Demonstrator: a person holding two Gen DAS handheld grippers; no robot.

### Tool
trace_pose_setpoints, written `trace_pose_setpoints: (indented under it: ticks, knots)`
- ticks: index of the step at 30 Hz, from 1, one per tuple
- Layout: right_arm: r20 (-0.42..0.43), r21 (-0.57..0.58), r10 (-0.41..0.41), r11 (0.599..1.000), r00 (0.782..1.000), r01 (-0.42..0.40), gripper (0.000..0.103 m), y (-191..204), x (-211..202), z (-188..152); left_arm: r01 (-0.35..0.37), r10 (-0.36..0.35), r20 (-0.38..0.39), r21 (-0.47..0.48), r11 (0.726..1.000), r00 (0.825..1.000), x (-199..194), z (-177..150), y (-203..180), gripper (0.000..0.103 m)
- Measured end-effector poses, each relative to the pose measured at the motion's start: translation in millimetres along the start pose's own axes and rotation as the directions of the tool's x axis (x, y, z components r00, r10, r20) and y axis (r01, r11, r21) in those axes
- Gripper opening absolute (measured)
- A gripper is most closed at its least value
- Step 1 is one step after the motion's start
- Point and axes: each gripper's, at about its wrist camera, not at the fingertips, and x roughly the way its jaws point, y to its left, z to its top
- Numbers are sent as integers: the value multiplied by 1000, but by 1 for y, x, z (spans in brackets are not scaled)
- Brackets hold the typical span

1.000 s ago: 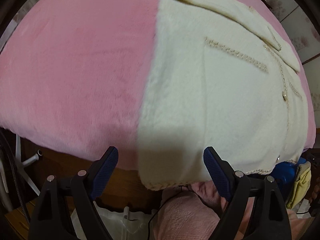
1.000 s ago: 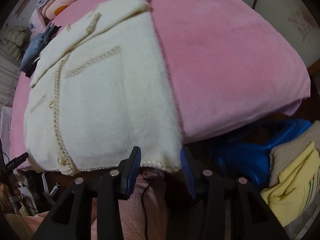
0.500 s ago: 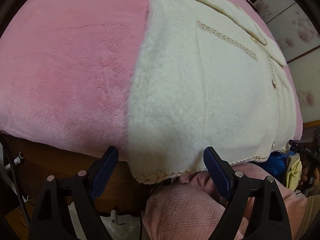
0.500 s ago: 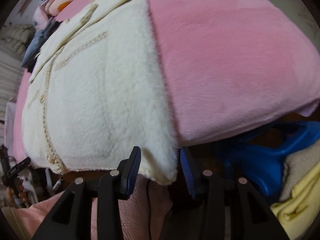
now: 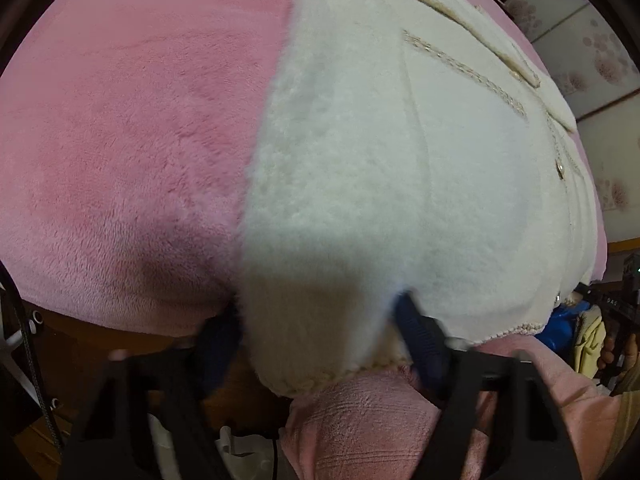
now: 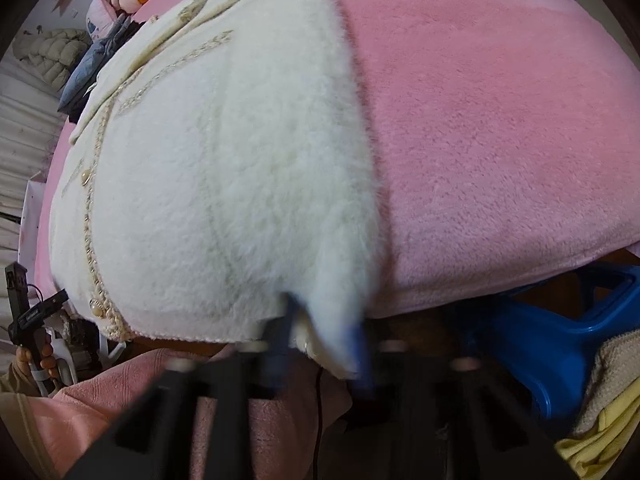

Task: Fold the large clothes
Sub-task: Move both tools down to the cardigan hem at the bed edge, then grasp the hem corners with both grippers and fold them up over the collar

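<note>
While the cream fuzzy jacket (image 5: 380, 168) lies spread flat on the pink blanket (image 5: 120, 120), we see both pairs of tongs at its near hem, which hangs just over the blanket's edge.

Through the left wrist camera, our left gripper (image 5: 320, 332) straddles the hem corner at 6 o'clock. Its blue pads (image 5: 416, 336) sit on either side of a bunched fold of fleece, the jaws partly closed around it. Motion blur smears the left pad at 7 o'clock, and fleece covers both tips, so we cannot tell whether the cloth is truly pinched.

Through the right wrist camera, our right gripper (image 6: 320, 340) sits at 6 o'clock with the jacket's (image 6: 220, 168) other hem corner drooping between its narrow jaws. The fingers (image 6: 360, 352) are heavily blurred and half buried in fleece; we cannot tell whether they have closed fully on it.

Braided trim and pearly buttons (image 6: 96, 307) run down the jacket's front at 8 o'clock. A blue plastic object (image 6: 560, 340) is cut off at 4 o'clock, a yellow cloth (image 6: 600, 432) beside it. Stacked clothes (image 6: 120, 4) at 11 o'clock are too small to identify. Our pink-clad lap (image 5: 360, 420) fills the lower edge in both views.
</note>
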Motion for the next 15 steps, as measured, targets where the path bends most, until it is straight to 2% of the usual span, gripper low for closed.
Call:
trace_pose_setpoints:
  ticks: [1,2,5,7,11,15]
  knots:
    - [-3,-9,-16,1000,1000,16,8,4,-4,-1,-15,15,-18,6,1000,1000,-1,0,-5,28]
    - [-3,-24,-32,999,999,32,7,9,-7,0,-26,26,-36,3,1000,999,-2,1,-7,12]
    - [23,-84,-63,994,998,65,6,29,-32,-5,-72,70,-77,-19,997,995,-15,7,-18,9]
    - [63,-91,-66,993,996,72,6,40,-54,-6,-76,74,-81,-22,997,994,-30,12,-29,9]
    - [156,-77,-50,995,987,62,6,66,-108,-2,23,-24,-22,-44,999,999,-75,27,-48,8]
    - [270,-107,-2,994,963,33,6,90,-163,13,153,-145,95,-83,985,985,-131,56,-59,8]
